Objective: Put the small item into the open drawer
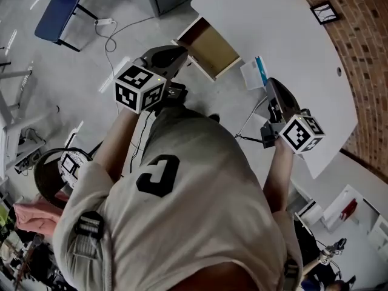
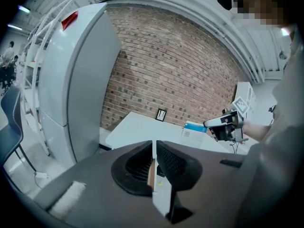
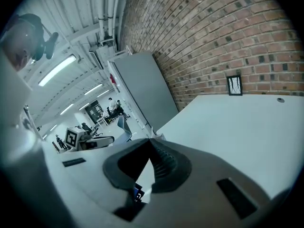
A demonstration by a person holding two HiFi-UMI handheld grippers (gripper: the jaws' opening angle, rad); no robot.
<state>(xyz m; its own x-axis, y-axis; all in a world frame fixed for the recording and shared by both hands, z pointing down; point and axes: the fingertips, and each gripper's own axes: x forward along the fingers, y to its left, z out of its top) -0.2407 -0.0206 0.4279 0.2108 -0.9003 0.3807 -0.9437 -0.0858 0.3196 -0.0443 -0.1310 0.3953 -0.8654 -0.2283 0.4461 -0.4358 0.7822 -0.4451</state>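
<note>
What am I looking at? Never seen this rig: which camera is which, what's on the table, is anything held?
No robot: a person holds a two-jaw tool in each hand; the marker cubes belong to them. The head view looks down from the person's head: left tool, right tool. The other two views ride on each tool and look along its jaws. On the white table lie a white-and-blue packet and, by the brick wall, a small black frame. A drawer stands open at the table's edge. Both tools' jaws are together, nothing held.
</note>
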